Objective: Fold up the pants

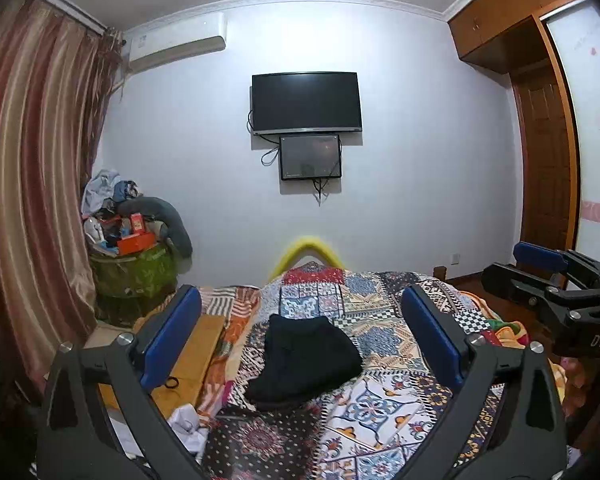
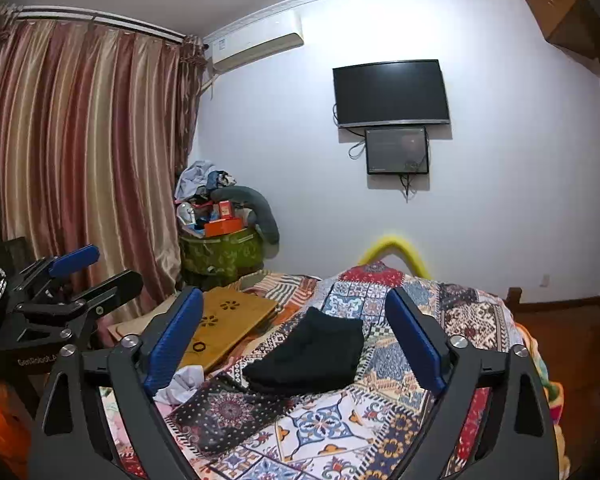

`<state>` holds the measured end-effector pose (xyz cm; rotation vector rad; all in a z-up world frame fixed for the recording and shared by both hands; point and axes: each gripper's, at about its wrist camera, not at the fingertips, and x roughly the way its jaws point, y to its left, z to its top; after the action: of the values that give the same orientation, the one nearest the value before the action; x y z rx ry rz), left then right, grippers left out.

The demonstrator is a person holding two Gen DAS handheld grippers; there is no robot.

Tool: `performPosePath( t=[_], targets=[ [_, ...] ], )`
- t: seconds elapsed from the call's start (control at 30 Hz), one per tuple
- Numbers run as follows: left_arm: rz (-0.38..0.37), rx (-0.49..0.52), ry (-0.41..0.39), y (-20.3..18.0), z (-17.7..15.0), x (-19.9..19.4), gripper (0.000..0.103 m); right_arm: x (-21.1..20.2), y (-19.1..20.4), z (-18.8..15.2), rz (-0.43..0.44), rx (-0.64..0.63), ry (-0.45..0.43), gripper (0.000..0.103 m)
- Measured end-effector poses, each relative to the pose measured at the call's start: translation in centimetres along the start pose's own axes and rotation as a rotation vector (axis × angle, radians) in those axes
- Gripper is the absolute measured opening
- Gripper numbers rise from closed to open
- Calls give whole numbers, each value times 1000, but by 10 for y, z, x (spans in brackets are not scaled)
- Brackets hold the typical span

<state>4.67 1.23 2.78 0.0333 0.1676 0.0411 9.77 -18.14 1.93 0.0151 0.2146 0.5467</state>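
The black pants (image 1: 306, 360) lie on the bed (image 1: 380, 408) in a small, neat bundle. They look folded already, so the job seems nearly done or done. The left claw (image 1: 300, 344) is spread wide and holds nothing. The right claw (image 2: 296, 344) is spread wide too, and empty. Both hang above the bed, not touching the pants.
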Motion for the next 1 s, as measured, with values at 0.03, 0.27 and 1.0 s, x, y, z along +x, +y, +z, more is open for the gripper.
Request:
performPosePath(
  t=[0.03,0.27,1.0],
  targets=[
    [-5,-8,5,0,-1,1,103,-1,-1,-1,-10,4,-3,99],
    [-20,-26,14,0,-8,-6,103,-11,3,-5,-52,-29,-11,103],
    [-43,-37,29,3,-17,-2,103,-16,5,-15,-45,-13,20,103]
  ],
)
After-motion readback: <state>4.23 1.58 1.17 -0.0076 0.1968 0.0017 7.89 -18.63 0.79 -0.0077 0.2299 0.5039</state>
